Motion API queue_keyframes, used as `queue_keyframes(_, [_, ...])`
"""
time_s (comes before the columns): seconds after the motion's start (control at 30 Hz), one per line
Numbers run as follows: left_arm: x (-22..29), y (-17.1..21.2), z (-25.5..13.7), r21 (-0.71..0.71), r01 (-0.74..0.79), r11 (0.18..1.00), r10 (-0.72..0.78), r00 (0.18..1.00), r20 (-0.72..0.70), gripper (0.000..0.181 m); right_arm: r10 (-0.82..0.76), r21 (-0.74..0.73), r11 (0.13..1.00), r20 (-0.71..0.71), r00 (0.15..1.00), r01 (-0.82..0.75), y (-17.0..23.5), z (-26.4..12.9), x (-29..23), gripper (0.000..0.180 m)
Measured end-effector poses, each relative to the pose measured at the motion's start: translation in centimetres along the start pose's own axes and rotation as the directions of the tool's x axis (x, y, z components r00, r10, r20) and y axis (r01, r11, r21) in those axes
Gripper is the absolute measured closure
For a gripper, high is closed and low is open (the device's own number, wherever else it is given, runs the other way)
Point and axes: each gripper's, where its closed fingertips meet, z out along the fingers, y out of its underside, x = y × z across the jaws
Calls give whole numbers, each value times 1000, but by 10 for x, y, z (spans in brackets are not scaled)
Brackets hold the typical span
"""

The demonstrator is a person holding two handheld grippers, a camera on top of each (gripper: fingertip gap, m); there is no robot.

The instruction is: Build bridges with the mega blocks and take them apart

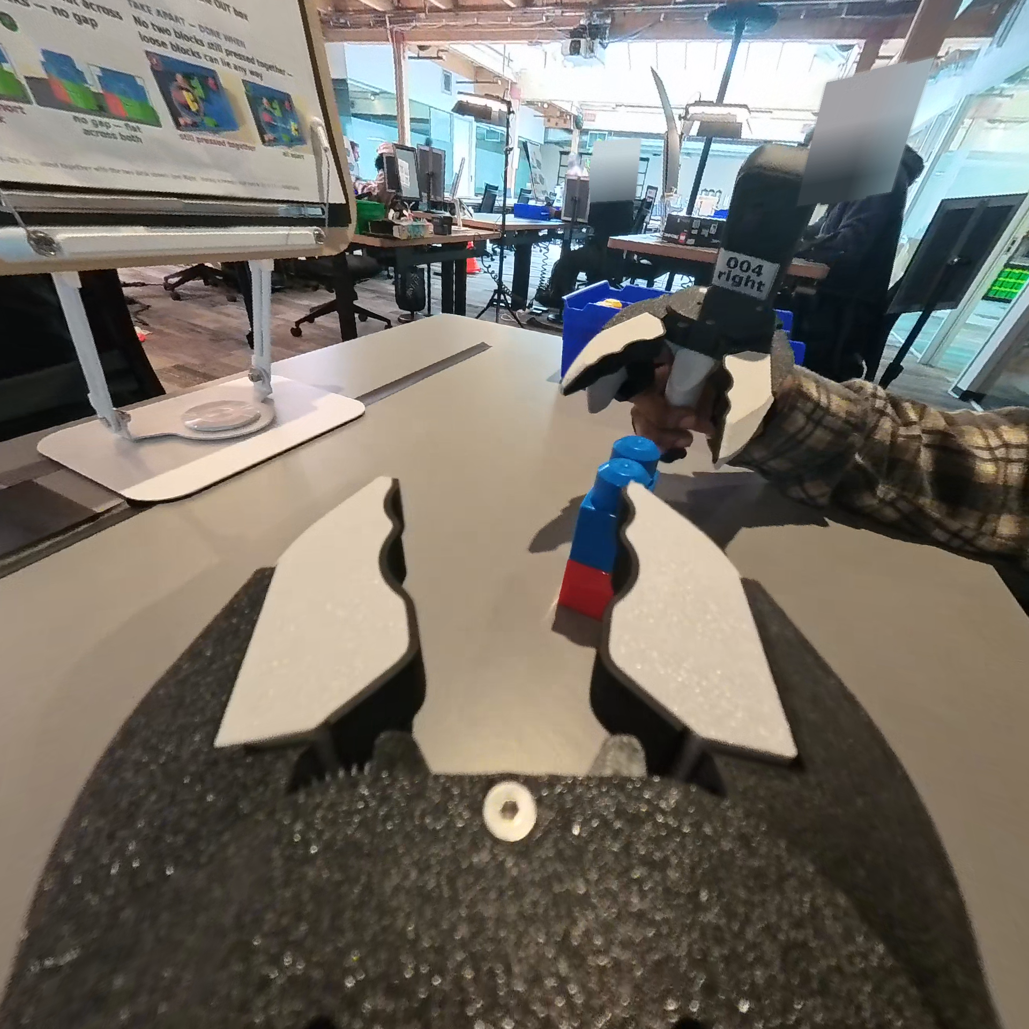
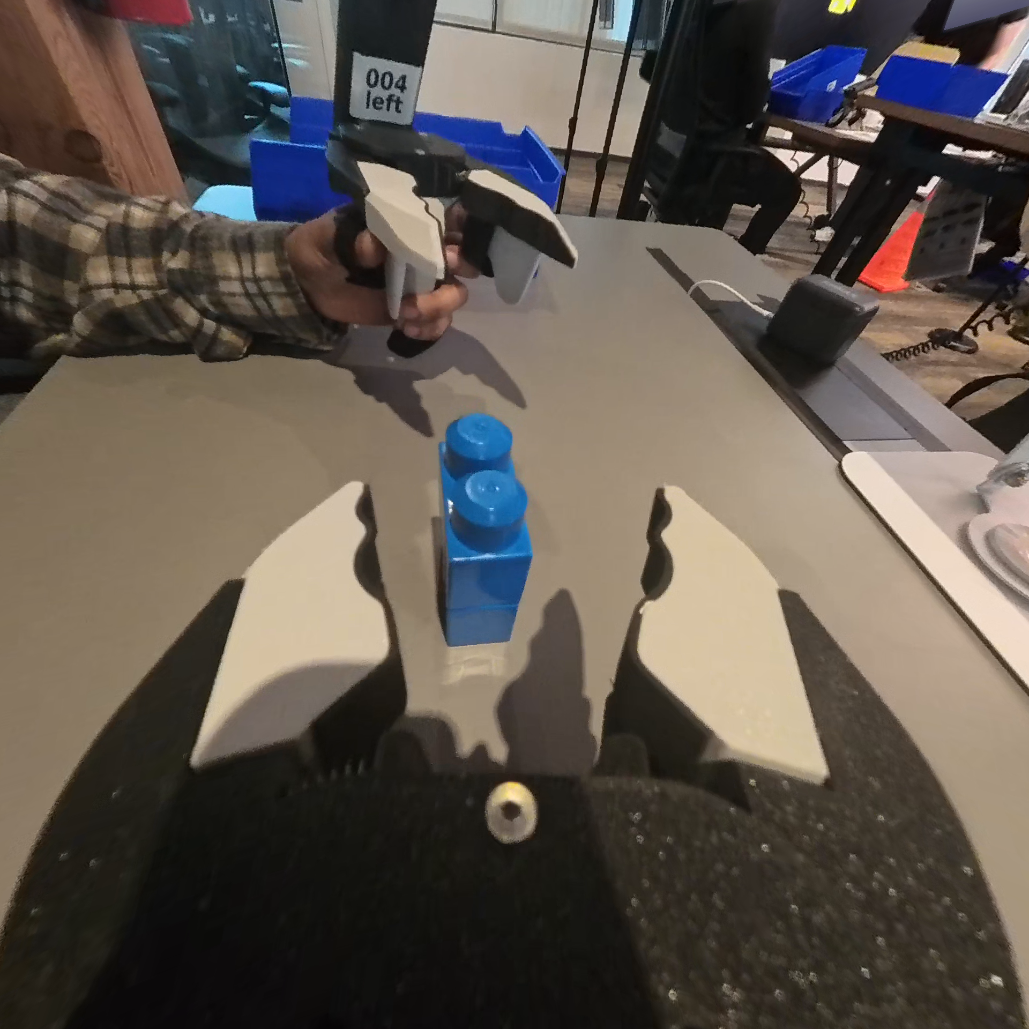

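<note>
A small stack of mega blocks stands upright on the grey table (image 1: 473,423). Its top is a blue two-stud block (image 1: 598,529). In the left wrist view a red block (image 1: 584,590) sits under the near end. In the right wrist view the blue top block (image 2: 484,551) has a blue block (image 2: 479,626) under the near end. My left gripper (image 1: 512,490) is open and empty, and its right finger (image 1: 685,612) hides part of the stack. My right gripper (image 2: 512,493) is open, with the stack between its fingers and untouched. Each gripper also shows open in the other's view, the right one (image 1: 646,423) and the left one (image 2: 454,289).
An instruction board (image 1: 167,111) on a white stand with a flat base (image 1: 211,440) sits at the table's far left. Blue bins (image 1: 590,323) (image 2: 390,156) stand past the table's edges. A dark box with a white cable (image 2: 818,317) sits at the edge. Plaid sleeves (image 2: 139,278) reach over the table. My right gripper's tips are some 7 cm from the blue two-stud block (image 1: 598,529).
</note>
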Motion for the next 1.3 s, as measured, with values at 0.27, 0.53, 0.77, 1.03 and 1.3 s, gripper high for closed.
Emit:
queue_keyframes(0.27, [-2, -1, -3, -29, -49, 998, 50, 999, 22, 108, -30, -133, 991, 2, 1000, 30, 5, 1, -4, 87])
queue_keyframes(0.53, [-4, -2, -6, -43, -69, 997, 70, 997, 34, 109, -102, -354, 928, 62, 993, 118, -10, -7, -9, 88])
queue_keyframes(0.77, [-11, -4, -11, -43, -69, 997, 72, 995, 66, 109, -161, -556, 801, 154, 975, 220, -20, 1, -15, 91])
queue_keyframes(1.03, [-19, -7, -17, -37, -66, 997, 69, 994, 90, 108, -110, -706, 664, 233, 966, 246, -10, 13, -16, 96])
queue_keyframes(1.3, [-18, -8, -17, -44, -70, 997, 74, 994, 86, 109, -41, -807, 530, 282, 959, 260, 13, 24, -17, 100])
